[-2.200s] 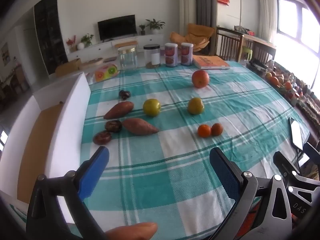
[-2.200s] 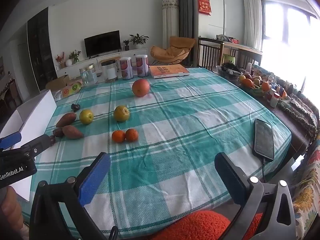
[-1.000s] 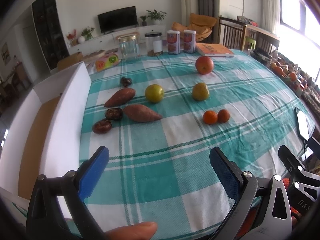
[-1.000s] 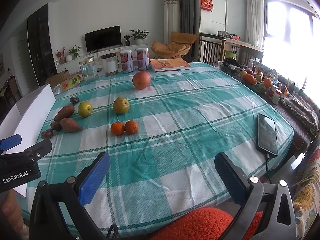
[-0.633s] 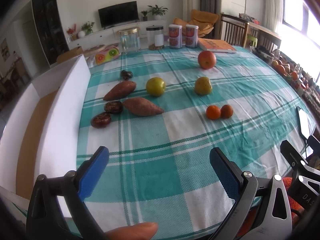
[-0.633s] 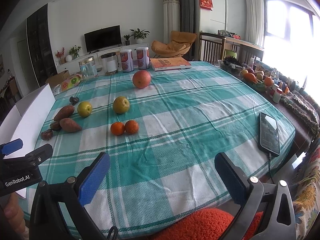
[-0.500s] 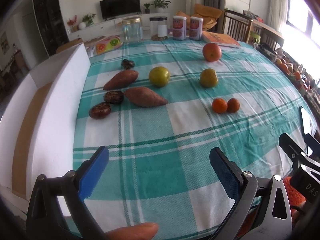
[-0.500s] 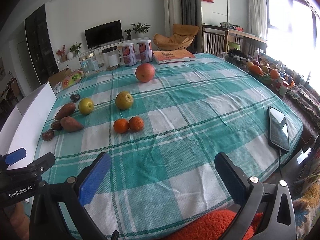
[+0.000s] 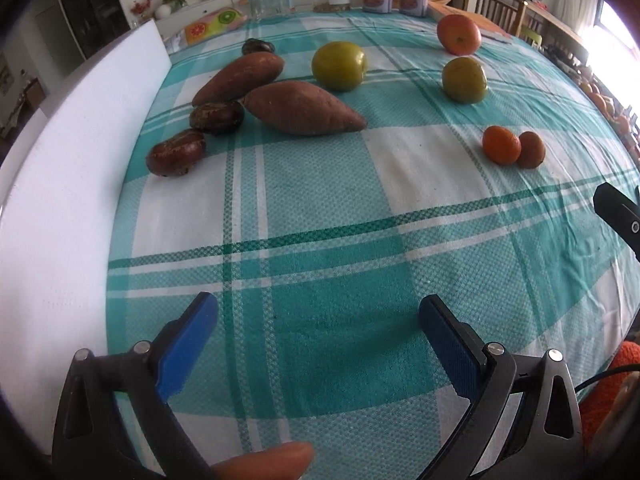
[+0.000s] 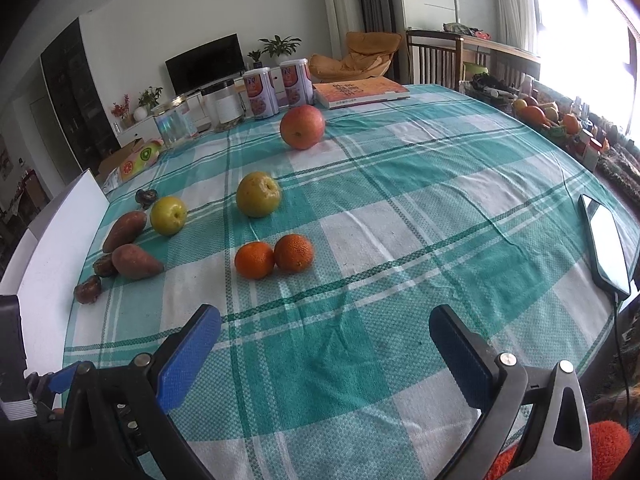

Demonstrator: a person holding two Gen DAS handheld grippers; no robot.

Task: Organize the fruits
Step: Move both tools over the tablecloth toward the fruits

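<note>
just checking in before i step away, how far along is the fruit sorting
Nothing looks done yet: the red apple, two yellow-green fruits and two small oranges lie loose on the tablecloth.

In hand: nothing. The left gripper and right gripper are both open and empty, hovering over bare cloth.

Left: every fruit, possibly into the white box.

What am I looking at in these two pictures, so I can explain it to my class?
A person holds a two-fingered claw in each hand, each carrying a forward-looking camera. One picture looks past the left claw, the other past the right claw. Both are open and hold nothing. On the checked tablecloth lie two sweet potatoes, two small oranges, two yellow-green apples, a red apple and some dark brown fruits. A white box stands at the left, a phone at the right.
</note>
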